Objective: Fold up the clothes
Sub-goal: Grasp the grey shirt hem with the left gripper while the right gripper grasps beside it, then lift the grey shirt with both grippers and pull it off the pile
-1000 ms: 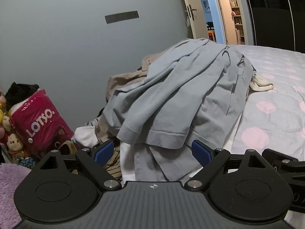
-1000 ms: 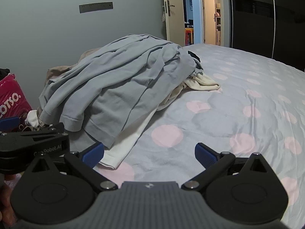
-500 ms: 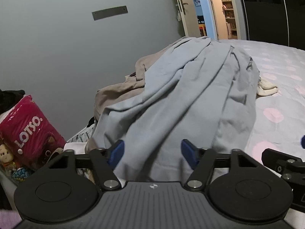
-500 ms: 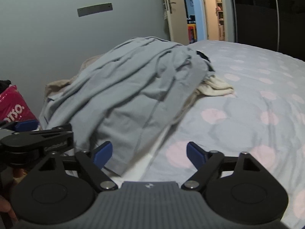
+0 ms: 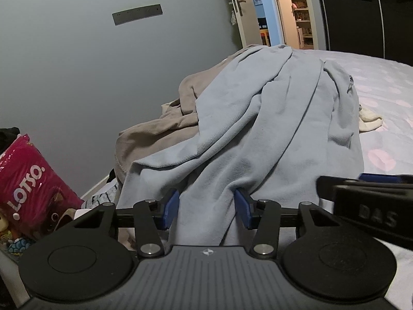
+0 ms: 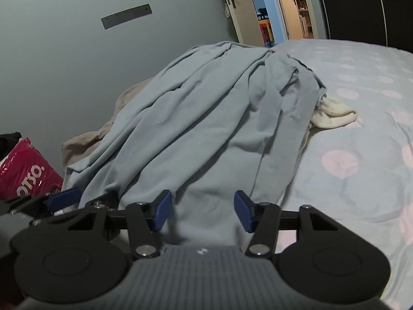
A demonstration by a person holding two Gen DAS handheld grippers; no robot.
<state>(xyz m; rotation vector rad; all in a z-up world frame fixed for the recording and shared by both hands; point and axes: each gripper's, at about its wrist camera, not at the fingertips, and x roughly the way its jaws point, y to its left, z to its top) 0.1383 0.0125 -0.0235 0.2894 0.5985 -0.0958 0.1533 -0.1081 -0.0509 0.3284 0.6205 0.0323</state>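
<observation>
A light grey garment (image 5: 271, 118) (image 6: 206, 118) lies draped over a pile of clothes on the bed. Its near edge runs between the blue fingers of my left gripper (image 5: 206, 206), and its creases pull in toward the pads, so that gripper is shut on the cloth. My right gripper (image 6: 202, 211) sits just to the right, on the same edge. Its jaws have narrowed but stand apart, with flat cloth lying between them. In each wrist view the other gripper shows at the side.
A beige garment (image 5: 160, 134) lies under the grey one on the left, and a cream one (image 6: 335, 116) sticks out on the right. The bed sheet (image 6: 361, 77) has pink dots. A pink LOTSO bag (image 5: 28, 180) and toys stand left of the bed.
Both grippers moved forward over the grey garment's near edge and their jaws narrowed. The left one closed on the cloth, which now looks pulled taut toward it.
</observation>
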